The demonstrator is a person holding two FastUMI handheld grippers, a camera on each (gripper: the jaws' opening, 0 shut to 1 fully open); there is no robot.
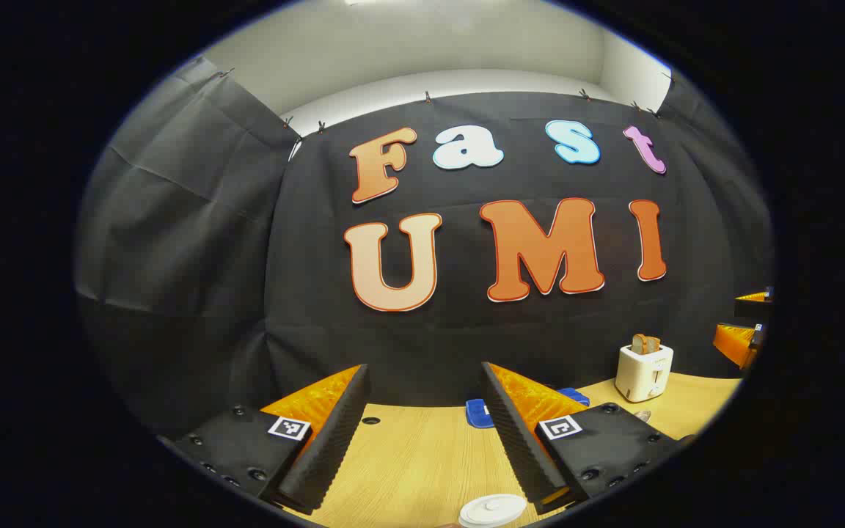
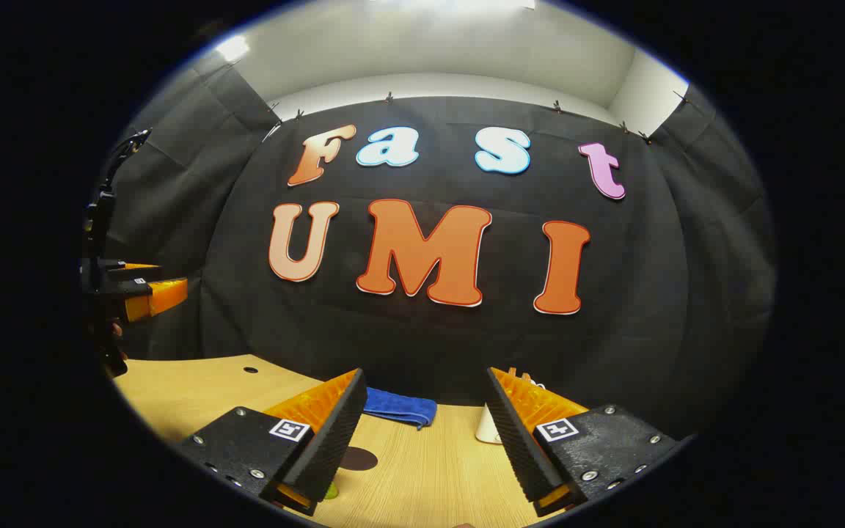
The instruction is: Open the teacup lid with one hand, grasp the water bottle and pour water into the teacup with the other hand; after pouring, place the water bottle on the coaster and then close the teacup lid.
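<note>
In the left gripper view the left tongs (image 1: 422,433) stand wide apart with nothing between them, raised over a pale wood-grain bench (image 1: 422,462). The teacup lid (image 1: 492,510), a smooth white disc with a small raised knob, sits at the bottom edge just below the right-hand finger, so the cup is close under these tongs. Farther off on the bench stand a glossy white toaster (image 1: 643,370) with a slice of bread in it and a blue cloth (image 1: 478,412) partly hidden by the finger. To lift the lid well, I judge the tongs should tip down, centre over the knob and close gently, since a smooth lid could slip. In the right gripper view the right tongs (image 2: 422,433) are likewise spread and empty; their ribbed inner faces should help hold a round bottle. A dark round disc, likely the coaster (image 2: 358,459), lies flat near the left-hand finger, and a soft folded blue towel (image 2: 399,408) lies beyond. The water bottle I cannot make out. The left tongs show at the far left edge.
</note>
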